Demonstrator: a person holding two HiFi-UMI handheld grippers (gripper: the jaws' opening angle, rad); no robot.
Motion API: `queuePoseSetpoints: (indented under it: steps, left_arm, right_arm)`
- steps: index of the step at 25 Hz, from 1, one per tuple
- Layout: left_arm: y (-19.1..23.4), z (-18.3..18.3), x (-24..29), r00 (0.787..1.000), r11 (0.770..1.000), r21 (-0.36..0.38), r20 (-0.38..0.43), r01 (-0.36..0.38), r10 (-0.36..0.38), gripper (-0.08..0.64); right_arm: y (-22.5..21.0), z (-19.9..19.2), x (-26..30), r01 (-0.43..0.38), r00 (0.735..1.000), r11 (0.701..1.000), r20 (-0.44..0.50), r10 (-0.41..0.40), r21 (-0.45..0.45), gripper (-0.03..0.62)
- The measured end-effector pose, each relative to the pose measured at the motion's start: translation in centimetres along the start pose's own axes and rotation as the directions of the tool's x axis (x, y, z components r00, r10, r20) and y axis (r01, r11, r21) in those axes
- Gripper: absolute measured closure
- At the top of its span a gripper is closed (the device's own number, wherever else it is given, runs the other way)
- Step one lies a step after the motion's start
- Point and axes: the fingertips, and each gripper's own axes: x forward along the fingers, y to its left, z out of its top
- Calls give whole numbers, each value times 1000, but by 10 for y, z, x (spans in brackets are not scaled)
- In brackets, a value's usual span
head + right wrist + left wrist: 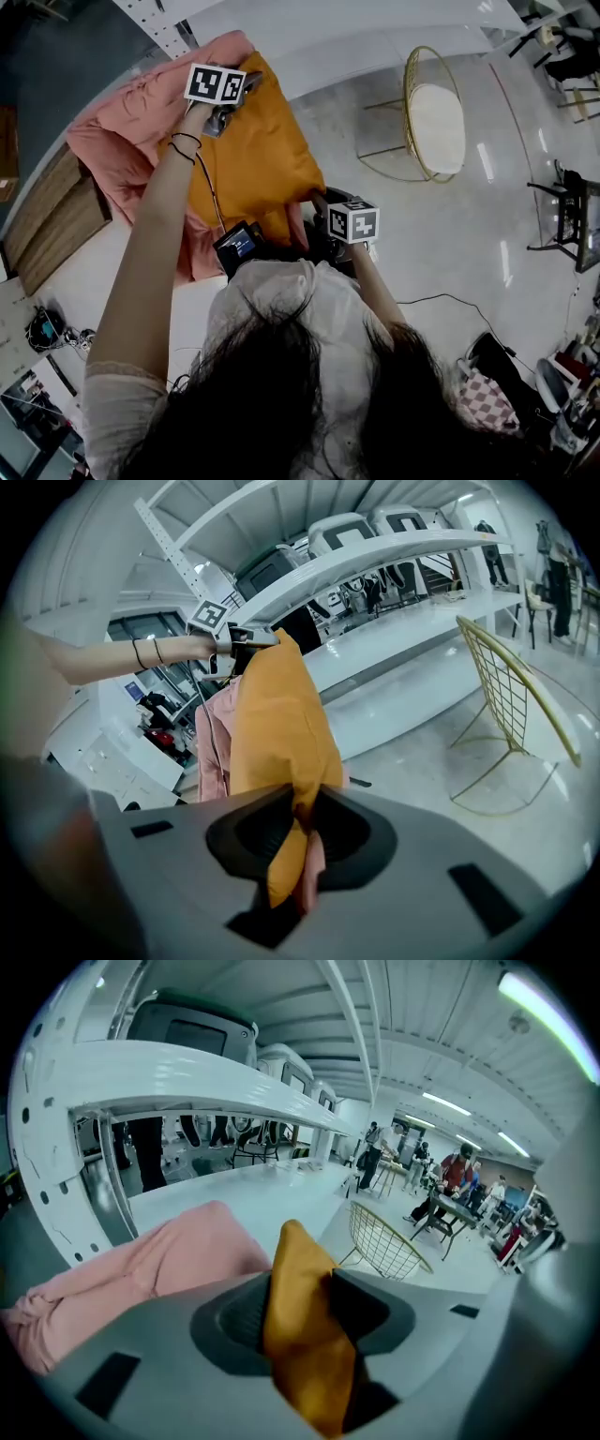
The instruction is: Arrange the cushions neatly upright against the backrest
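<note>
Head view, floor: pale glossy floor (450,244) lies right of both sets of jaws; wooden panels (52,220) lie far left of them.
Head view, room: a white shelf beam (375,37) runs beyond the jaws, and a gold wire chair (434,122) stands to the right of them, well apart.
Head view, cushions: the orange cushion (248,155) stretches between the left gripper (242,92), at its far corner, and the right gripper (319,208), at its near corner. The pink cushion (122,150) lies left of and under it.
Head view, bag: a checked bag (487,403) sits near the person's right side; its contents cannot be made out.
Left gripper view, jaws: the left gripper (300,1302) is clenched on a corner of the orange cushion (305,1335), which fills the gap between the pads.
Left gripper view, surroundings: the pink cushion (141,1269) is just left of the jaws, the wire chair (384,1246) ahead to the right, the shelf (187,1072) above, and people at tables (459,1176) far ahead.
Right gripper view, jaws: the right gripper (302,822) is nearly closed, pinching the orange cushion (277,728) with a strip of pink fabric beside it.
Right gripper view, surroundings: the orange cushion rises ahead of the jaws. The pink cushion (214,742) is behind it to the left. The shelf (375,560) is above, and the chair (516,696) and floor (422,752) are to the right.
</note>
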Motion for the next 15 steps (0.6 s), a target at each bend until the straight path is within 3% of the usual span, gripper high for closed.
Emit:
queuePoseSetpoints:
  steps: [3,5,11,15]
  left_arm:
    - [-5,-3,-10,1000,999,50,-7,-21,22,402]
    - [-5,-2,-24,999,997,63,30,-42,40,425]
    - [3,1,-121,975,998,-15,216,-58,60,448]
    - [14,-7,-194,942,990,-92,309,-106,130,463]
  right_arm:
    - [3,3,-4,-25,1000,1000,15,24,19,523]
    - [8,9,-8,-60,998,998,26,60,26,528]
    - [52,25,-22,-168,986,978,-6,168,-128,528]
    - [86,41,-31,-247,969,944,-22,248,-221,528]
